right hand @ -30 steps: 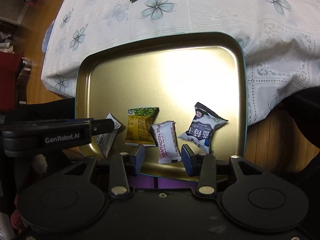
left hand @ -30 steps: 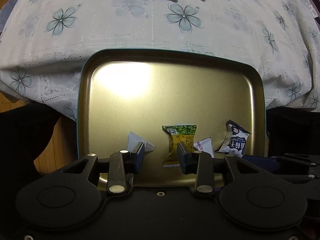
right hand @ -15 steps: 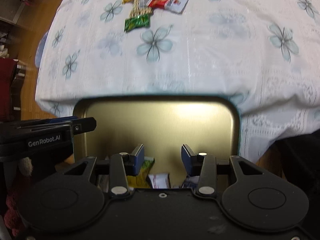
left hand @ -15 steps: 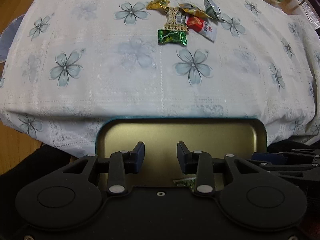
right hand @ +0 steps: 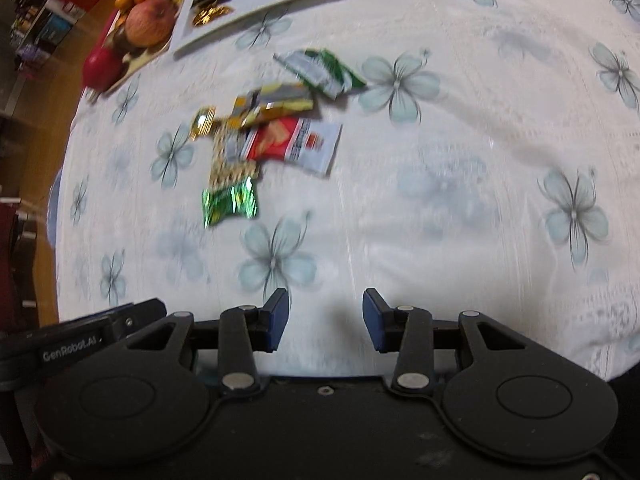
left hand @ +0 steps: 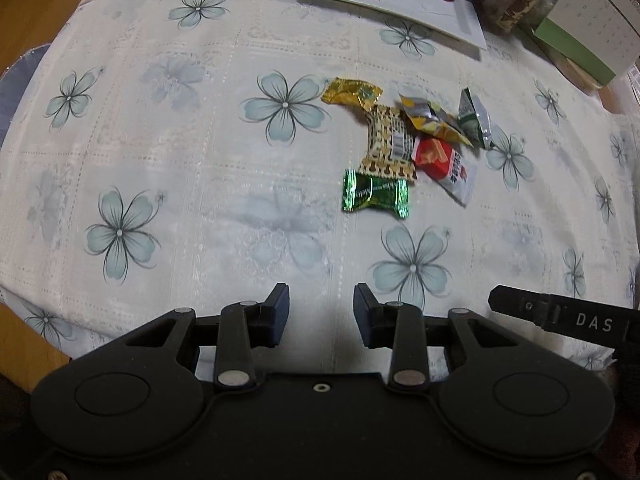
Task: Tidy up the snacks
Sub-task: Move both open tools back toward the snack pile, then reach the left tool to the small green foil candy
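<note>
Several wrapped snacks lie in a loose pile on the flowered tablecloth (left hand: pixel 160 168): a green foil candy (left hand: pixel 375 195) nearest, a beige patterned bar (left hand: pixel 389 143), a red-and-white packet (left hand: pixel 443 162), a gold candy (left hand: pixel 352 93), a yellow-silver wrapper (left hand: pixel 430 120) and a green-silver one (left hand: pixel 474 119). The right wrist view shows the same pile, with the green candy (right hand: pixel 230 201) and the red packet (right hand: pixel 296 146). My left gripper (left hand: pixel 321 310) is open and empty, short of the pile. My right gripper (right hand: pixel 325 318) is open and empty, short of the pile and to its right.
A white tray (left hand: pixel 400 8) with oranges and sweets stands at the far side. A fruit plate with an apple (right hand: pixel 150 26) is at the far left. A desk calendar (left hand: pixel 588 20) and a jar (left hand: pixel 508 4) stand at the far right. The table edge is near.
Both grippers have risen and moved forward from over the gold tray with its snacks. The tray has left both views; the snack pile on the cloth is now closer.
</note>
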Demonstrator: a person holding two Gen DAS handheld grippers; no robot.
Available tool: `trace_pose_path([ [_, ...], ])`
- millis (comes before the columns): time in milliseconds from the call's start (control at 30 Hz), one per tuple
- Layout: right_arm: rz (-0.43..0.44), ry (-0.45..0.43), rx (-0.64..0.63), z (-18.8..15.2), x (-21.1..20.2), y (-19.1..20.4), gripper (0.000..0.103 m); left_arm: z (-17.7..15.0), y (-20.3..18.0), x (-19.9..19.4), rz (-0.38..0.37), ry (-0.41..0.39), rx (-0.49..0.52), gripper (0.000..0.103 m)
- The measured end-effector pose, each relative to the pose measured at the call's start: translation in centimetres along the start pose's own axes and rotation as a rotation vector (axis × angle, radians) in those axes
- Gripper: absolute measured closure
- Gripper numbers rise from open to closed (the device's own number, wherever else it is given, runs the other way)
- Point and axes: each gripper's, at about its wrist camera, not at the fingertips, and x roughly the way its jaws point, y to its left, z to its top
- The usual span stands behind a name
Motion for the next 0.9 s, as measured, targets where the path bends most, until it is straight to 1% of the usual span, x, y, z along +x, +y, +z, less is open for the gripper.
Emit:
trace_pose_path([
  [333, -0.022, -0.152, 0.101, 5.6, 2.3, -0.4, 0.06, 3.8, -0.1, 2.4, -0.016, -0.079, -0.044, 0.058],
  [433, -0.038, -0.199, 0.129, 6.7, 2.7, -0.7, 0.06, 4.5, 0.1, 3.0, -0.024, -0.091, -0.052, 0.058],
  [500, -0.056, -0.219, 0.135, 7.3, 3.2, -0.9, 0.06, 4.9, 0.2, 3.6, -0.024, -0.078, -0.07, 0.059],
  [600, -0.075, -0.235, 0.144, 7.9, 3.9, -0.9, 0.06, 5.4, 0.1, 4.2, -0.034, -0.064, -0.09, 0.059],
  [767, -0.098, -0.244, 0.148, 8.6, 5.2, -0.4, 0.06, 6.3, -0.6, 4.8, -0.014, -0.075, -0.094, 0.059],
  [900, -0.107, -0.25, 0.138, 8.7, 5.5, -0.2, 0.06, 6.8, -0.8, 5.6, 0.004, -0.074, -0.102, 0.059],
])
